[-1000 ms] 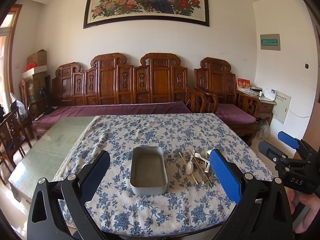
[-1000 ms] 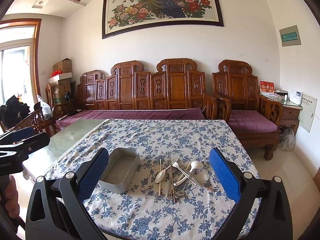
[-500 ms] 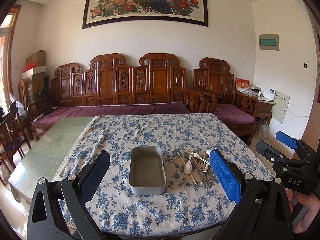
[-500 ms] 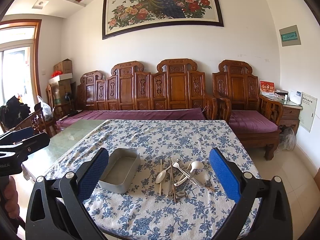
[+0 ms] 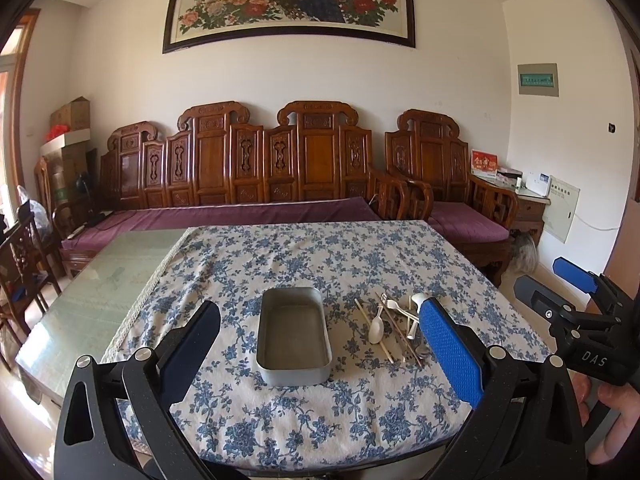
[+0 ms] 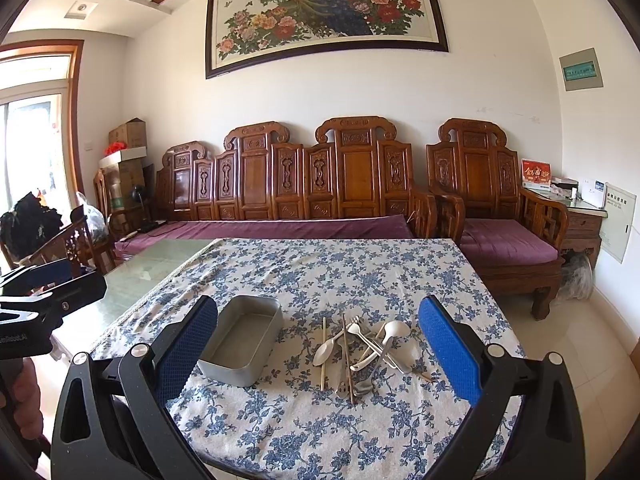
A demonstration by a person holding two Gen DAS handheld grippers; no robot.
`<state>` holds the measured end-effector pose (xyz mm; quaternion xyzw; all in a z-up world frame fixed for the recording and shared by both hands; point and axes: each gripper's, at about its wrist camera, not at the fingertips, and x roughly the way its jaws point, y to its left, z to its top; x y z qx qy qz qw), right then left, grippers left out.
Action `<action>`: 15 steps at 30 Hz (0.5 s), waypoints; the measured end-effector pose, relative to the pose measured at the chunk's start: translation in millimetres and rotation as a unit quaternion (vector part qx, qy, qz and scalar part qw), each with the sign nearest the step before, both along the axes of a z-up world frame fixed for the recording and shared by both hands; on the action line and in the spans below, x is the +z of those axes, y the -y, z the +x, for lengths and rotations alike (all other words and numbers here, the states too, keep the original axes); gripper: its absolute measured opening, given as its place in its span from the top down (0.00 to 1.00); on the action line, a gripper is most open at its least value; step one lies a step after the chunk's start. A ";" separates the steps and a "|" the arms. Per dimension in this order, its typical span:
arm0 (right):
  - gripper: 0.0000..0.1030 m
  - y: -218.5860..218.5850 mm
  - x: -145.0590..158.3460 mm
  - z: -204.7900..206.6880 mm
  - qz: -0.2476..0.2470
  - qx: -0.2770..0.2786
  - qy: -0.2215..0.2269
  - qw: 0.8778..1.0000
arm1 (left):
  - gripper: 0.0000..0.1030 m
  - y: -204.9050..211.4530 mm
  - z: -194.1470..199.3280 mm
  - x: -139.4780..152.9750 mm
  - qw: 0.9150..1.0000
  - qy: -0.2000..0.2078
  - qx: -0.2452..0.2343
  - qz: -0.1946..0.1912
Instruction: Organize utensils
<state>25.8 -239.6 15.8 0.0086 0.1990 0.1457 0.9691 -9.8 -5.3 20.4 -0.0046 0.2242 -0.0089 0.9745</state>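
An empty grey metal tin [image 5: 294,335] [image 6: 242,344] sits on the blue-flowered tablecloth [image 5: 320,256]. Right of it lies a loose pile of utensils [image 5: 396,326] [image 6: 362,350]: white spoons, metal cutlery and wooden chopsticks, crossing one another. My left gripper [image 5: 320,356] hangs open near the table's front edge, its jaws framing the tin with nothing between them. My right gripper [image 6: 318,356] is open too, above the front edge, with the tin and pile between its jaws farther off. Each gripper shows at the other view's side, held by a hand.
The cloth covers the right part of a glass-topped table [image 5: 80,304]; bare glass lies at the left. A carved wooden bench with purple cushions [image 5: 240,216] stands behind it, an armchair [image 6: 500,236] at the right. Wooden chairs [image 5: 24,264] stand at the left.
Both views have shifted only slightly; the tin and the utensils lie where they were. Both grippers stay open and empty.
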 end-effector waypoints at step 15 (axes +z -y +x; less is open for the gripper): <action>0.10 11.1 -54.1 46.8 -0.020 0.005 -0.063 0.998 | 0.06 -2.5 50.8 -60.4 0.996 -0.085 -0.026 -0.001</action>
